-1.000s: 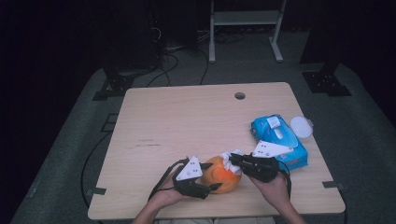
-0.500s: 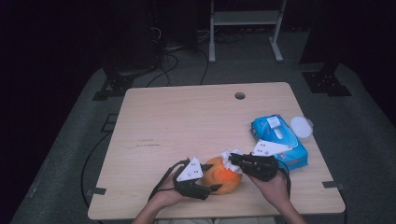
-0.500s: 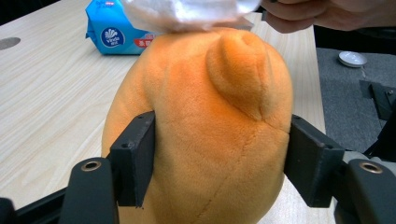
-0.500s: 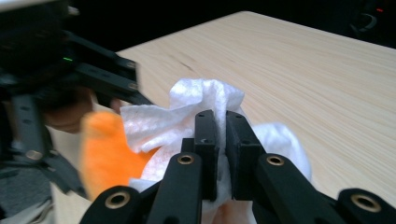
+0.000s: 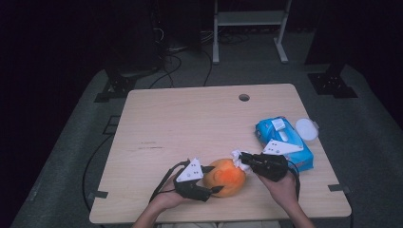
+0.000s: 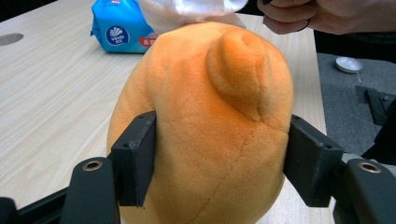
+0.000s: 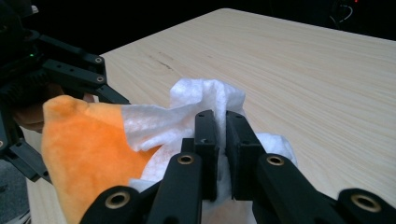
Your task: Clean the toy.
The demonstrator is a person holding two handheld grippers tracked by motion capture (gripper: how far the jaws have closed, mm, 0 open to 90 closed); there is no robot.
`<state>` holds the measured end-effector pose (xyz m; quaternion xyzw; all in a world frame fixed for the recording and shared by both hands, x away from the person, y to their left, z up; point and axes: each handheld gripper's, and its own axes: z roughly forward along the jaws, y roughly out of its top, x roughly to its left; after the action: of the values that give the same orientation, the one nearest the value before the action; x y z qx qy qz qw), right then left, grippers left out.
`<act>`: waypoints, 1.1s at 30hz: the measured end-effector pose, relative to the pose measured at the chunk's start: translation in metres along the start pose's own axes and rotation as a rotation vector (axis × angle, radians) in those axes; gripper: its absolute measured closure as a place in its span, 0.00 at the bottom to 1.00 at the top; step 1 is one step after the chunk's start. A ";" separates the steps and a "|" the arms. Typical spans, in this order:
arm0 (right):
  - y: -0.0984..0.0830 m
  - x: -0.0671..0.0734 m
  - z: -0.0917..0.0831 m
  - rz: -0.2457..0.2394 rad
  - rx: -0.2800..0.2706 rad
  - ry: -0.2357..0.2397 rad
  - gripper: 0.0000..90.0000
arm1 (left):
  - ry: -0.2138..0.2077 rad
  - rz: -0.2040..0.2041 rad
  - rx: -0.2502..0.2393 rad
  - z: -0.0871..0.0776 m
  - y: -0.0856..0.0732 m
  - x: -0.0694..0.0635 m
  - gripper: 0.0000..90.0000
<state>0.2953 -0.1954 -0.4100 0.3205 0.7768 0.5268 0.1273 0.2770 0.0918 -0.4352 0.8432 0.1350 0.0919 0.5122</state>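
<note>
At the near edge of the table (image 5: 190,118), the left gripper (image 5: 209,183) clamps the orange plush toy (image 5: 228,176) while the right gripper (image 5: 243,160), jaws pinched on a white wipe (image 7: 205,100), presses it to the toy's top, so wiping looks underway, not finished.
</note>
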 end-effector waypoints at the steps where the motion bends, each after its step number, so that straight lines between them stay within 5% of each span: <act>1: -0.001 -0.002 0.000 0.004 -0.002 -0.004 0.92 | -0.001 -0.007 -0.002 -0.001 0.000 0.001 0.37; 8: -0.004 -0.005 0.000 0.054 -0.020 0.003 0.92 | -0.006 -0.010 0.000 -0.002 -0.001 0.002 0.37; 13: 0.003 0.008 -0.002 0.000 -0.034 0.018 0.92 | 0.000 -0.025 -0.005 -0.006 -0.004 0.006 0.37; 19: -0.007 -0.008 0.000 0.053 -0.015 -0.007 0.92 | 0.000 -0.034 -0.008 -0.007 -0.004 0.009 0.37; 23: -0.002 0.006 0.001 0.016 -0.037 0.016 0.92 | -0.001 -0.039 -0.008 -0.007 -0.006 0.010 0.37; 29: -0.004 0.001 0.001 0.048 -0.043 0.024 0.92 | 0.003 -0.051 -0.015 -0.006 -0.005 0.011 0.38; 33: 0.001 0.014 0.001 0.020 -0.066 0.053 0.92 | 0.008 -0.067 -0.030 -0.004 -0.005 0.011 0.37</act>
<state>0.2855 -0.1858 -0.4074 0.3100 0.7588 0.5618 0.1120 0.2857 0.1014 -0.4378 0.8300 0.1639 0.0798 0.5272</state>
